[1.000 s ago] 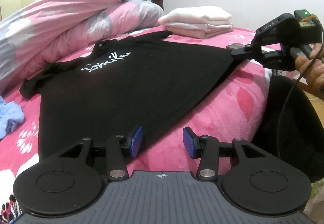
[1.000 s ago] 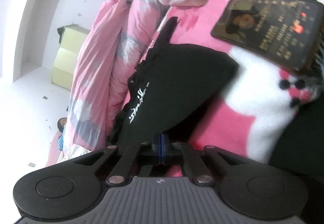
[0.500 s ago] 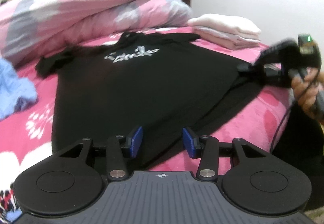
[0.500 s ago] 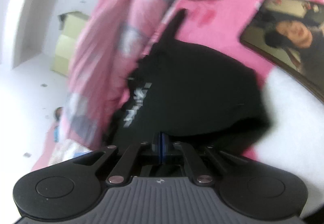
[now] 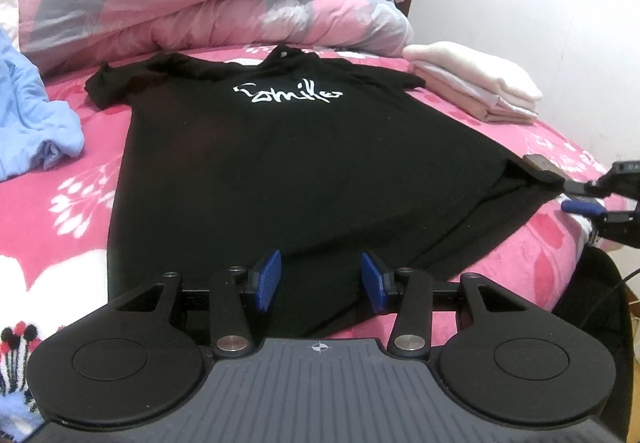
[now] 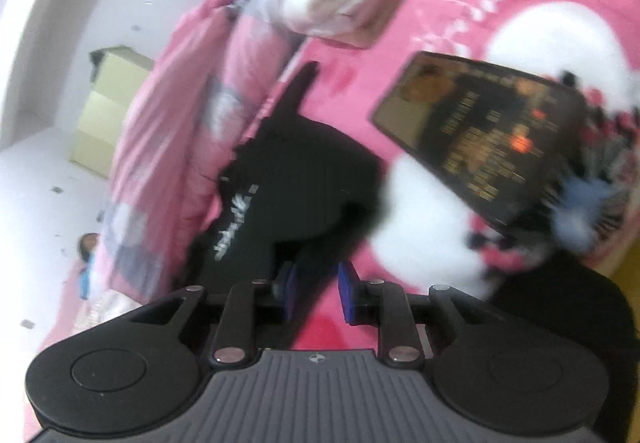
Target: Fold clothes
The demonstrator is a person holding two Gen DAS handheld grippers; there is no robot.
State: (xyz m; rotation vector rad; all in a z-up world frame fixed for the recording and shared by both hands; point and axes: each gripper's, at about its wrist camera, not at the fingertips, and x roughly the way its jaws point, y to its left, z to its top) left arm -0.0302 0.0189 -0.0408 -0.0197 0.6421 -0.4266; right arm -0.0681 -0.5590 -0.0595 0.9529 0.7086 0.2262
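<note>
**Black tee spread flat, right jaws letting go**

Black T-shirt (image 5: 304, 163) lies face up on the pink bedspread (image 5: 80, 211), collar far. Left gripper (image 5: 320, 285) hovers over the near hem, released, pads clear of cloth. Right gripper (image 6: 316, 293) is opening; hem corner sits at its left pad, grip loosening. Only the left view shows the blue garment (image 5: 32, 123); only the right shows the phone (image 6: 480, 147) clearly.

One black T-shirt (image 5: 304, 171), two hand-held grippers (image 5: 320, 279)
</note>
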